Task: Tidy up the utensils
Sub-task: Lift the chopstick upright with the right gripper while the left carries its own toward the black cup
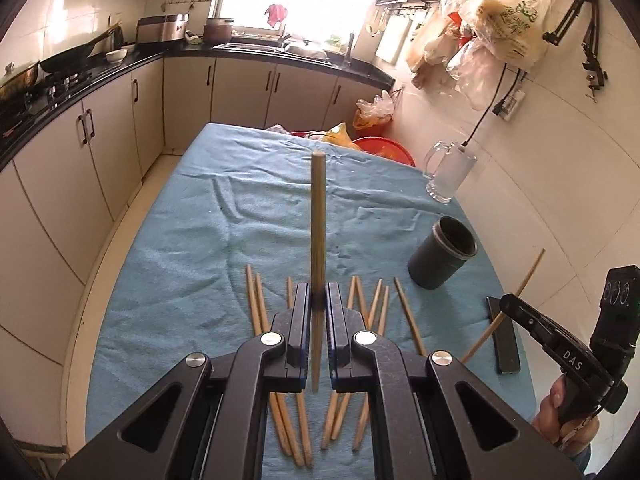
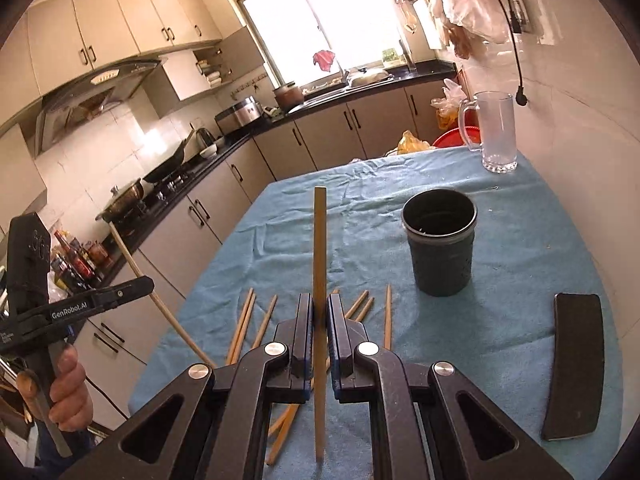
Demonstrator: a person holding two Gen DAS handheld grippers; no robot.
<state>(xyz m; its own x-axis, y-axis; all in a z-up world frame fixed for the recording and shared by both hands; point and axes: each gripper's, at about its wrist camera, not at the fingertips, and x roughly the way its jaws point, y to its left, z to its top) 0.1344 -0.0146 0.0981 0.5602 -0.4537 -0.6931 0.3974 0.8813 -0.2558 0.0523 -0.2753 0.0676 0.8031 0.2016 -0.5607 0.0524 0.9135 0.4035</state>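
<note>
— Left gripper (image 1: 319,300): pinching one round wooden chopstick (image 1: 318,216), long axis toward twelve o'clock, lifted off the blue terry-cloth desk (image 1: 192,240).
— Right gripper (image 2: 319,312)?
— Clamped on a squared, paler chopstick (image 2: 320,248), also aimed at twelve.
— Elsewhere?
— Loose chopsticks (image 1: 376,304) fanned flat beneath; dark cylindrical cup (image 2: 440,240) upright at one o'clock; glass mug (image 2: 494,132) beyond.

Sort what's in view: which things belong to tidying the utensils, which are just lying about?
Job:
- chopstick in left gripper
- chopstick in right gripper
- loose chopsticks on the cloth
- dark cup

Lying about:
- glass mug
- black flat piece
- blue cloth
</note>
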